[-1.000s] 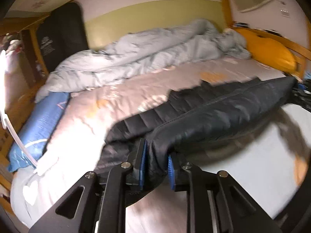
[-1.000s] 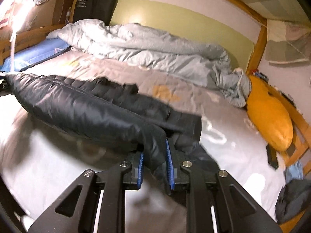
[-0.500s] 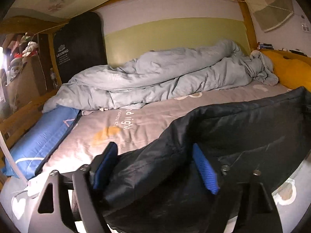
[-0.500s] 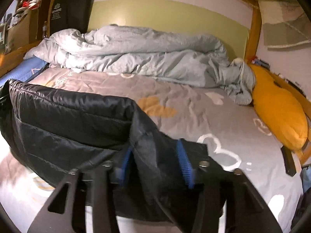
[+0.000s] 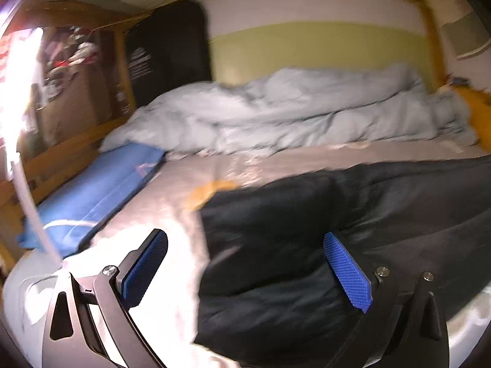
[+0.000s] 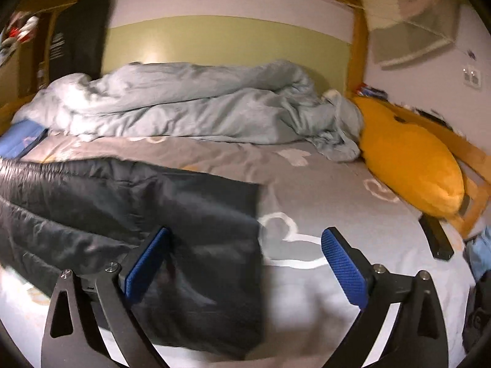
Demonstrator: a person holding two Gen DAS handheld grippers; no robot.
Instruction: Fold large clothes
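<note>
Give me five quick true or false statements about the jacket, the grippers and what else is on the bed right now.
1. The dark jacket lies on the grey sheet. True.
2. The left gripper is clamped on the jacket. False: its jaws are opening, the pads stand wide apart, and the jacket's edge lies between them unpinched.
3. The right gripper grips the yellow pillow. False: its jaws are opening, and the pillow lies far off by the bed rail.
4. A crumpled light blue duvet is heaped along the far side, against the green wall. True.
5. The blue mat lies on top of the jacket. False: it lies apart, beside the sheet's edge.
</note>
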